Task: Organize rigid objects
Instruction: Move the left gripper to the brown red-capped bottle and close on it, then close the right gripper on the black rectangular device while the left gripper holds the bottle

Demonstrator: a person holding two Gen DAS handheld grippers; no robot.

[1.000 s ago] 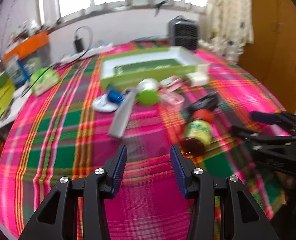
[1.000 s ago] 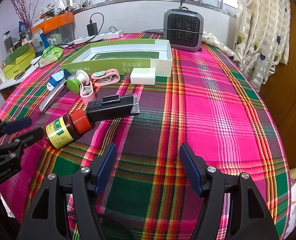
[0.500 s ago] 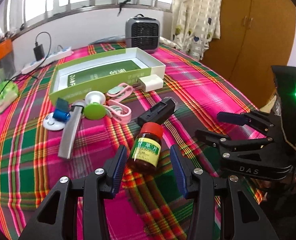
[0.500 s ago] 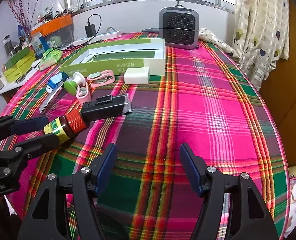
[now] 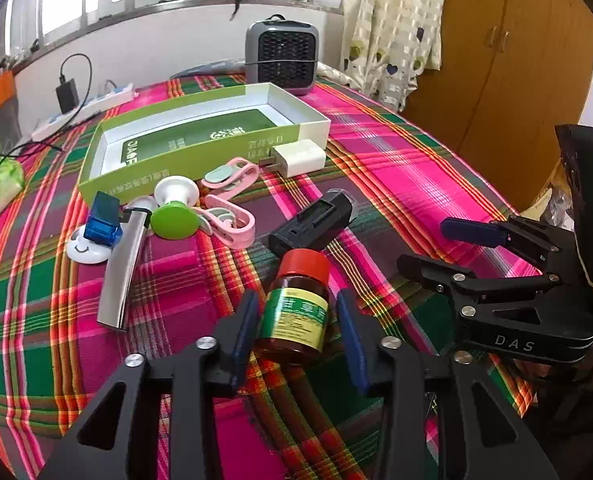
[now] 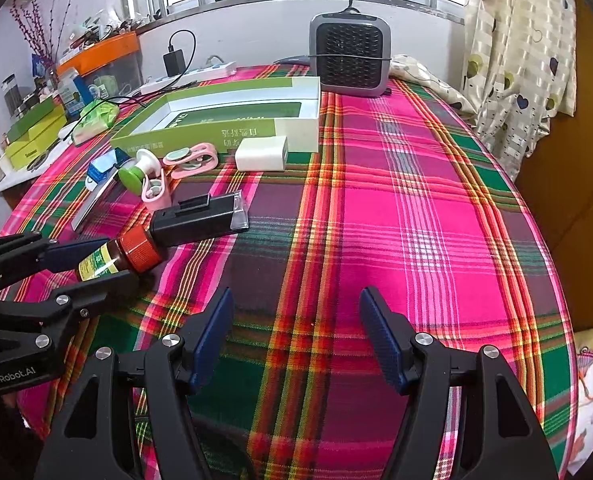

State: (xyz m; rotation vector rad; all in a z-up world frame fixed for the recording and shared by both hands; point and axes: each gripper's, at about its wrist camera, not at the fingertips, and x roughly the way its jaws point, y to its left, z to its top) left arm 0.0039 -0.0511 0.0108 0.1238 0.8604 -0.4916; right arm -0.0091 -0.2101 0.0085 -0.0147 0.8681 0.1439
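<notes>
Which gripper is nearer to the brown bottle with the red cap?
Left. The left gripper has the brown bottle between its fingers, jaws just closing in. The right gripper is open over bare cloth, off to the bottle's side.

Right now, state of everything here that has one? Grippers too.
bottle: on its side, red cap on, between the left gripper's pads.
left gripper: jaws just been closing; gap still shows beside the bottle.
right gripper: open, empty.
green box: lid off, no loose items inside.
black charger: plugged into the power strip.
</notes>
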